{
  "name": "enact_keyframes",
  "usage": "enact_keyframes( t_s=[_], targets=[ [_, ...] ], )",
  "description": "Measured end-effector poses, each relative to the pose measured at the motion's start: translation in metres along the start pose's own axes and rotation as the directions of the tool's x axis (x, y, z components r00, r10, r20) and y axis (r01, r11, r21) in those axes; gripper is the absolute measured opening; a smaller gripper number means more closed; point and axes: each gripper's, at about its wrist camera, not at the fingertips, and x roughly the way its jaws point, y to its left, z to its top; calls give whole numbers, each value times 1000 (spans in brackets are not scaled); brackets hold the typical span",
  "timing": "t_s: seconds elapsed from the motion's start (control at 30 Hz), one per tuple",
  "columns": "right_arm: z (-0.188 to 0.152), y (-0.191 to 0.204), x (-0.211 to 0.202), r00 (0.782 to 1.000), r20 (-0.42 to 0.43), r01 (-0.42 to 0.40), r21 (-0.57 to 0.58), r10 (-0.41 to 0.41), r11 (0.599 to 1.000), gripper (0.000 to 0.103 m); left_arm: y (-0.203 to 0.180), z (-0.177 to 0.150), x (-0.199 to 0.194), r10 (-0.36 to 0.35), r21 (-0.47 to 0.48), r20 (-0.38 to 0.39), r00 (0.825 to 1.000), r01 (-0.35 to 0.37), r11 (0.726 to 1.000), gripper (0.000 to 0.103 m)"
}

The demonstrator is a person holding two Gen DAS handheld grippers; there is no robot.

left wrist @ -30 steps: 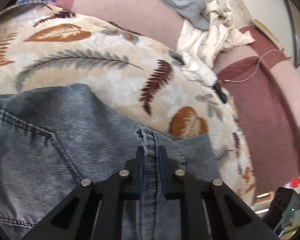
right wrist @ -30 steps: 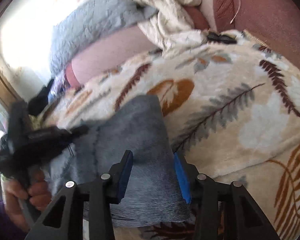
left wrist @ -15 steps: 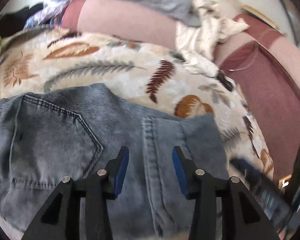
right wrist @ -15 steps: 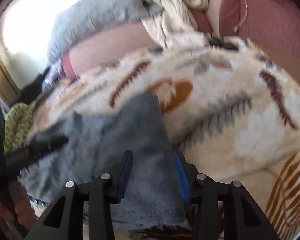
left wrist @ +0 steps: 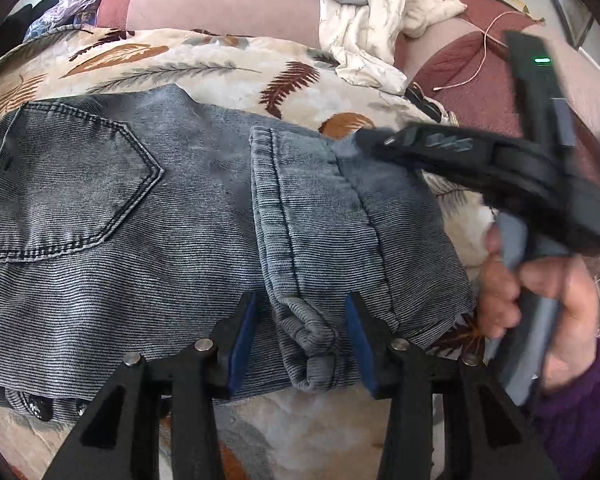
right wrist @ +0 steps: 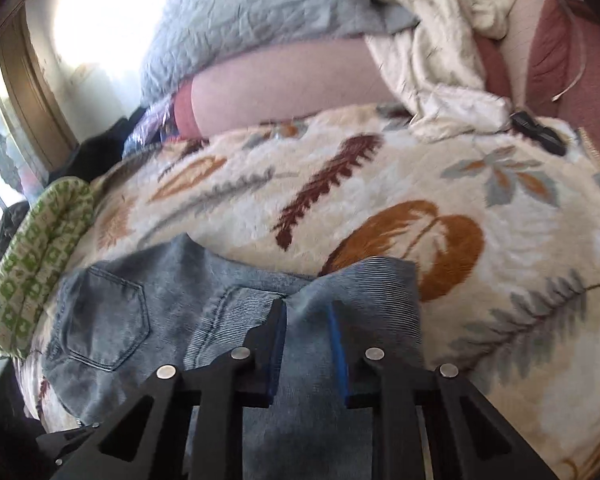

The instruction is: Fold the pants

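Grey-blue denim pants [left wrist: 140, 232] lie folded on a cream blanket with a leaf print [left wrist: 204, 60]. A back pocket faces up at the left and a hemmed leg end lies across the right part. My left gripper [left wrist: 300, 344] is open, its jaws on either side of the bunched hem at the near edge. My right gripper [right wrist: 308, 332] is open, low over the right part of the pants [right wrist: 204, 320], jaws narrower than before. It also shows in the left wrist view [left wrist: 480, 168], held in a hand at the right.
A pink bolster [left wrist: 228, 4], a grey quilt [right wrist: 252, 20] and a crumpled cream cloth [left wrist: 376, 20] lie behind the blanket. A maroon sofa seat [left wrist: 480, 60] with a thin cable is at the right. A green patterned cushion [right wrist: 32, 248] lies at the left.
My left gripper let go of the hem seam, opened and drew back. My right gripper moved left over the pants and its jaws came closer together.
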Motion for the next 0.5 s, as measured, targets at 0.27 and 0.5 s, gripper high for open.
enact_keyframes(
  t_s=[0.27,0.5],
  targets=[
    [-12,5,41,990,-90,106,-67,-112,992,21,1,-5,-1,3,24,24,1000,-4,1000,46],
    [-12,17,13,996,23,93,-87,-91,992,24,18,-19,-61,84,18,205,975,-90,996,46]
  ],
)
